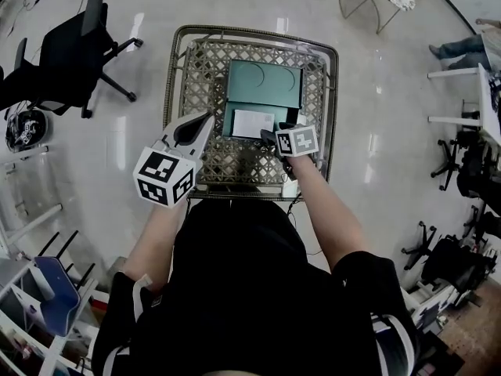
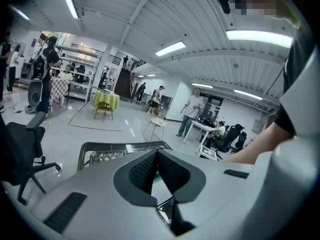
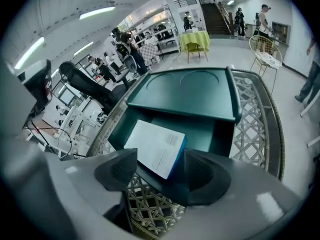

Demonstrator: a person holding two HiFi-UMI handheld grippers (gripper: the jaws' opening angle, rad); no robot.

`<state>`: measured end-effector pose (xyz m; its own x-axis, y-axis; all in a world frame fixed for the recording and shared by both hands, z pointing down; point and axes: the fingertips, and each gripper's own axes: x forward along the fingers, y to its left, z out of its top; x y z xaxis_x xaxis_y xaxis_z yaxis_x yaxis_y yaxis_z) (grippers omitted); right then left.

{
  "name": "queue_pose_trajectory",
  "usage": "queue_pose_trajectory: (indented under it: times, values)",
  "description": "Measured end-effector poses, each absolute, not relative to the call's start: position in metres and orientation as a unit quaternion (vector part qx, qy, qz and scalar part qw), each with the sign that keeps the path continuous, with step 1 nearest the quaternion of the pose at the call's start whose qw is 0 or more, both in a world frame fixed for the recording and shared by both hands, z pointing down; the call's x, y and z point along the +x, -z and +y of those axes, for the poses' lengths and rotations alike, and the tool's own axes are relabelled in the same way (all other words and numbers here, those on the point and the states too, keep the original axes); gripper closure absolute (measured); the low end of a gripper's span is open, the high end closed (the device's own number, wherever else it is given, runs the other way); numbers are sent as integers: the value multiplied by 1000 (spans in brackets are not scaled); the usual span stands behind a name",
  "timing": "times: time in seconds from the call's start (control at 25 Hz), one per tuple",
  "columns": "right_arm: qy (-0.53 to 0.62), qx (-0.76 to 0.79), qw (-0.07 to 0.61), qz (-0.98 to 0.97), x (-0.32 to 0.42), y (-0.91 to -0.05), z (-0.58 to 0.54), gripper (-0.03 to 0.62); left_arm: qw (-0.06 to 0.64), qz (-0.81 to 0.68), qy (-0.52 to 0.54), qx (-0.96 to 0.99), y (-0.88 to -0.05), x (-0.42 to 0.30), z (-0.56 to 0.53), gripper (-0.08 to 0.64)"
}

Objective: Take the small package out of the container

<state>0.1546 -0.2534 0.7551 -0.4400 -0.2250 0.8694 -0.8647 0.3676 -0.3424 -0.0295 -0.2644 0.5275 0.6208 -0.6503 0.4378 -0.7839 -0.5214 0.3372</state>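
Right gripper view: right gripper point(image 3: 159, 170) jaws apart | small package point(image 3: 154, 146) lies in container point(image 3: 200, 129) | left gripper point(image 2: 157, 154) jaws together

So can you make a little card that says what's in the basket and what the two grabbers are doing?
basket: wicker basket, holds the teal box
container: teal box, lid open
package: small package, white with a blue edge, lying in the teal box
left gripper: jaws together, nothing held
right gripper: jaws apart at the small package's near corner, not pressing on it
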Motion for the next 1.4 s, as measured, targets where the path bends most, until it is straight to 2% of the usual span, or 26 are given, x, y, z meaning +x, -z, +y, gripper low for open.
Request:
queue_pose_trajectory:
  times: [0.28,0.52,0.68,1.4]
  values:
    - [-481,377,400,-683,155,-788,-256,295,284,-423,-133,850,-550,-46,-249,554]
    - [-479,363,435,-670,151,-797,-256,296,293,-433,-132,842,-558,-63,-242,554]
    - [-501,361,393,-681,140,-790,-255,325,293,-431,-133,843,-559,-67,-238,554]
    - [-496,391,288,-720,104,-727,-259,327,275,-406,-126,862,-549,-76,-226,554]
